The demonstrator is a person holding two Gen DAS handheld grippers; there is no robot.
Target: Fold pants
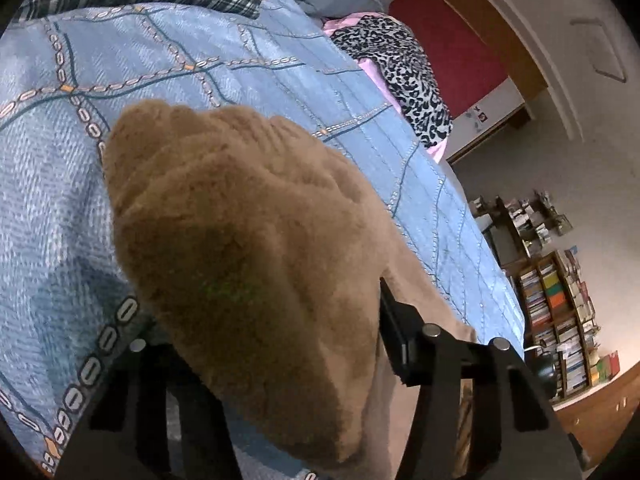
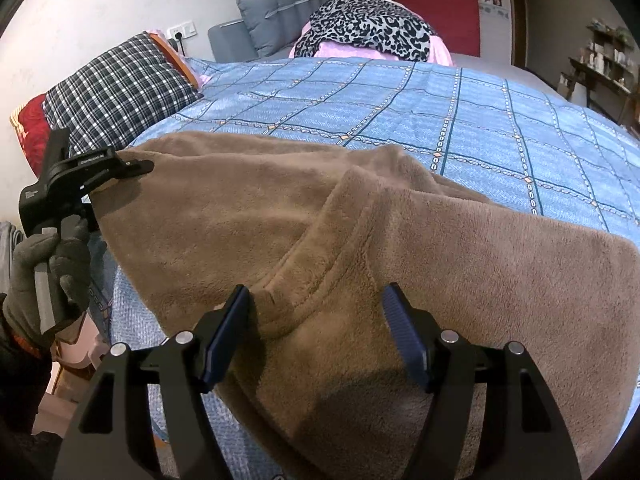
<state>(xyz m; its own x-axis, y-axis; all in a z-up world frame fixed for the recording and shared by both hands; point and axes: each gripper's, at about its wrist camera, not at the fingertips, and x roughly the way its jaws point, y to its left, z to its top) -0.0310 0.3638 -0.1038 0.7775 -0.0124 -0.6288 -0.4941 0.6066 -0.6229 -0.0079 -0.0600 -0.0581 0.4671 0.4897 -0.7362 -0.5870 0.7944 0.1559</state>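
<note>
Brown fleece pants lie spread over the blue patterned bedspread. A gloved hand at the left edge holds my left gripper, whose jaws are clamped on the pants' far left corner. In the left wrist view the bunched brown pants fill the space between the fingers of my left gripper; its left finger is hidden under the fabric. My right gripper stands open at the near edge, its blue pads straddling a seam ridge of the pants without pinching it.
A plaid pillow lies at the bed's far left. At the head of the bed sit a leopard-print cloth on pink fabric and a grey cushion. A bookshelf stands beyond the bed's right side.
</note>
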